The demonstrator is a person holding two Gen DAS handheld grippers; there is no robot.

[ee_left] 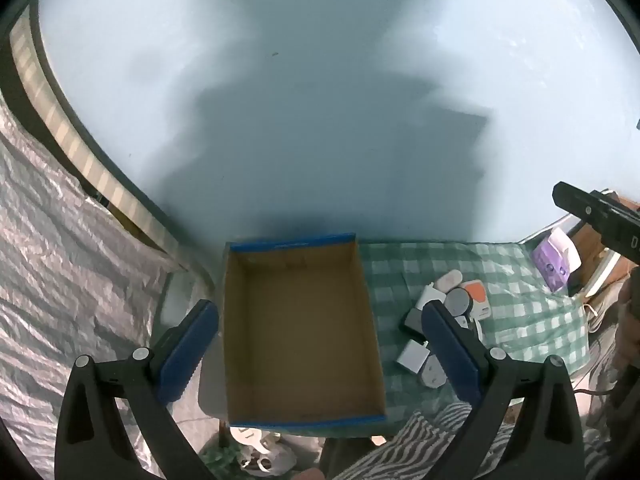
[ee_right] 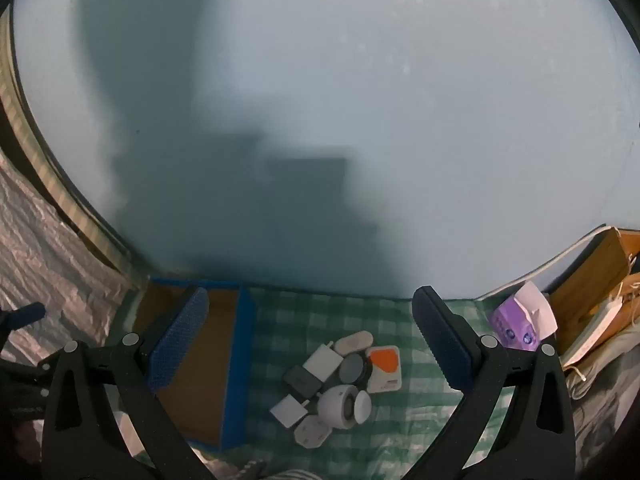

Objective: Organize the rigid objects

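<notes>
Nothing is being carried yet; judging by the bare box, sorting is only starting. Left gripper (ee_left: 318,344) is hovering over the cardboard box (ee_left: 300,360), fingers spread wide, holding nothing. Right gripper (ee_right: 310,346) is hanging above the pile of chargers and adapters (ee_right: 340,380) on the green checked cloth (ee_right: 288,320), jaws likewise apart, gripping nothing. Next move probably calls for lowering onto one piece, maybe the white round speaker (ee_right: 344,406), then crossing the blue box wall (ee_right: 236,368). Pieces are touching, so neighbours may get nudged. Purple packet (ee_right: 516,328) is sitting far right, well apart.
</notes>
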